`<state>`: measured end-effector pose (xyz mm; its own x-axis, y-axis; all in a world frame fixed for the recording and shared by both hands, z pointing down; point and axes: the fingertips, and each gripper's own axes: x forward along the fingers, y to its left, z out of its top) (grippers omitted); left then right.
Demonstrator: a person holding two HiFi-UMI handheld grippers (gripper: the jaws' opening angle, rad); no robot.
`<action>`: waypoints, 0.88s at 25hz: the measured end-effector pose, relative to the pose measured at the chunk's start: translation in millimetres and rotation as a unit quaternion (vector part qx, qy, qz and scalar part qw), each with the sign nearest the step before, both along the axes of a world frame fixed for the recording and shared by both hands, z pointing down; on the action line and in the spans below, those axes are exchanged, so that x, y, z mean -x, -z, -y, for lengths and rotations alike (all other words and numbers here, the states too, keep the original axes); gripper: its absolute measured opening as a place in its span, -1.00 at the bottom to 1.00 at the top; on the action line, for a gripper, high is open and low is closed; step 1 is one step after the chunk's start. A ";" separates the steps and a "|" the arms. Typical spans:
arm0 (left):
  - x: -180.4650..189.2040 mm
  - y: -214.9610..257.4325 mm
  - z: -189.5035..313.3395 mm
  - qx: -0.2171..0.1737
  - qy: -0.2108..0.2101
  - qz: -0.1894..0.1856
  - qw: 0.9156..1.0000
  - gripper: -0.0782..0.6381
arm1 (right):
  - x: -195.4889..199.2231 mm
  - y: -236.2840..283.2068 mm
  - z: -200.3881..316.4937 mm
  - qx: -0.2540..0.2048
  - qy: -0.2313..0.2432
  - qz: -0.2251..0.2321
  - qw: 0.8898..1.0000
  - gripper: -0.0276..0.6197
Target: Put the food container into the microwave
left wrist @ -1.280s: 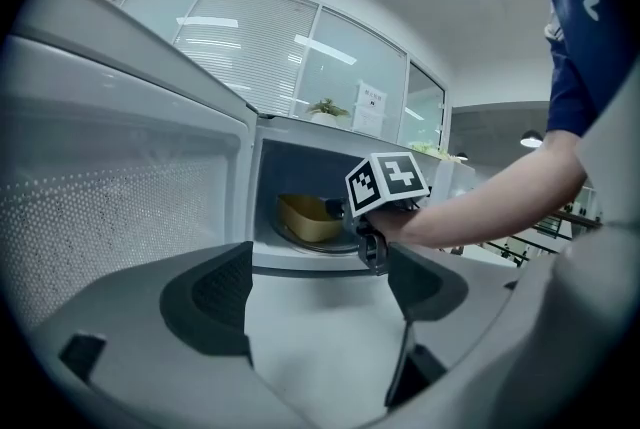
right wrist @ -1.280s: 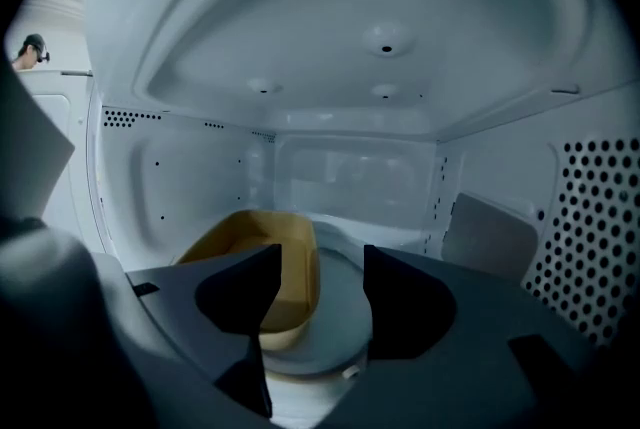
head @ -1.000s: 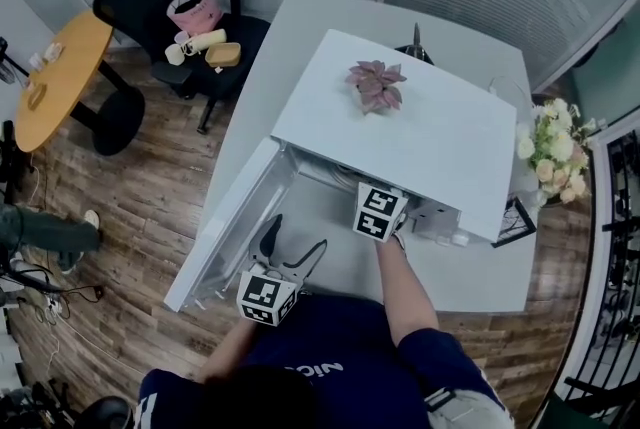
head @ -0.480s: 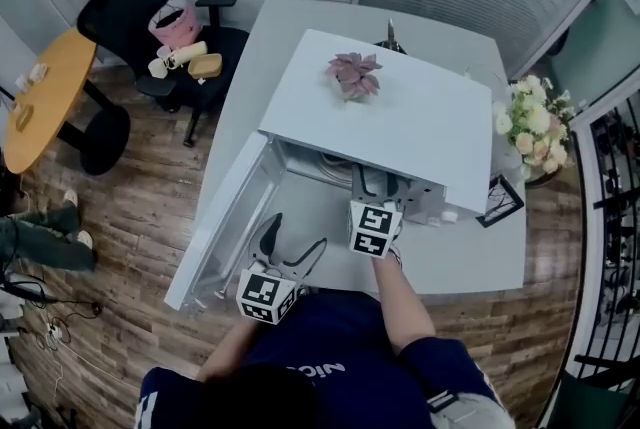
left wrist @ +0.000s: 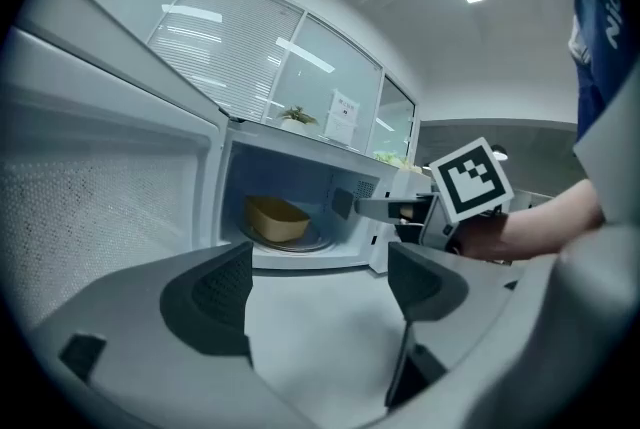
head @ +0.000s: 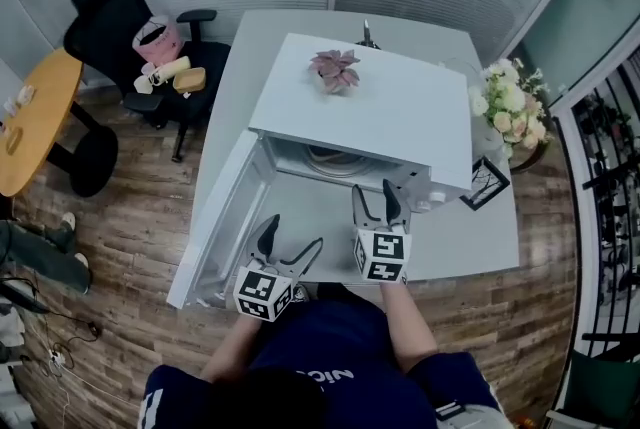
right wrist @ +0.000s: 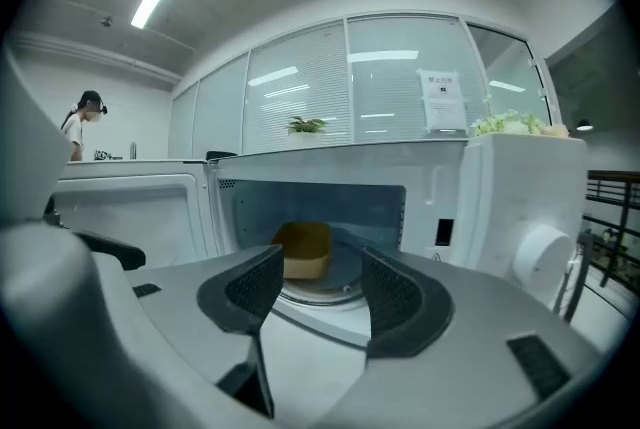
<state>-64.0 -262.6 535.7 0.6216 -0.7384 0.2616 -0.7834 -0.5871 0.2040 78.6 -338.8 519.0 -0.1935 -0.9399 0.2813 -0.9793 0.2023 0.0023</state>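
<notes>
The white microwave (head: 400, 107) stands on the grey table with its door (head: 225, 217) swung open to the left. A tan food container (right wrist: 304, 251) sits on the glass turntable inside; the left gripper view also shows the container (left wrist: 275, 219). My right gripper (head: 377, 207) is open and empty, just in front of the cavity opening. My left gripper (head: 290, 239) hangs open and empty over the table beside the open door. From the left gripper view, the right gripper (left wrist: 395, 209) points into the cavity mouth.
A small pink plant (head: 335, 69) rests on the microwave's top. A flower bouquet (head: 510, 112) stands at the table's right end. A black office chair (head: 130, 27) with bags and a yellow round table (head: 30, 122) are at the left. A person (right wrist: 80, 122) stands far off.
My right gripper has drawn back out of the microwave cavity toward me, empty. The left gripper has stayed near the open door.
</notes>
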 end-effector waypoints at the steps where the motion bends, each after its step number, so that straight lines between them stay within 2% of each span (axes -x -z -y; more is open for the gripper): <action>1: 1.3 0.3 -0.7 -0.001 0.002 -0.001 1.000 0.35 | -2.0 -0.1 -7.2 0.001 -0.002 0.001 1.000 -0.14; 5: 5.4 -0.5 -3.3 0.001 0.005 -0.003 1.000 0.35 | -7.7 -5.5 -36.9 0.011 -0.005 0.017 1.000 -0.14; 9: 5.6 -5.2 -8.2 0.014 0.003 -0.014 1.000 0.35 | -9.4 -9.5 -69.5 0.008 0.005 0.000 1.000 -0.15; 14: 5.1 -16.9 -22.1 0.030 -0.006 -0.006 1.000 0.35 | -10.1 -23.9 -111.8 0.024 0.013 -0.014 1.000 -0.16; 19: -1.8 -27.6 -32.6 0.048 -0.025 -0.007 0.998 0.35 | -11.1 -32.9 -125.1 0.035 0.010 -0.008 0.999 -0.17; 22: -5.4 -22.4 -33.4 0.033 -0.027 -0.006 0.999 0.35 | -9.8 -34.8 -126.2 0.038 0.010 -0.001 0.999 -0.17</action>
<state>-58.6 -229.2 558.1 0.6635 -0.6846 0.3018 -0.7480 -0.6136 0.2529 88.4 -212.6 553.8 -0.2115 -0.9116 0.3525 -0.9750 0.2219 -0.0112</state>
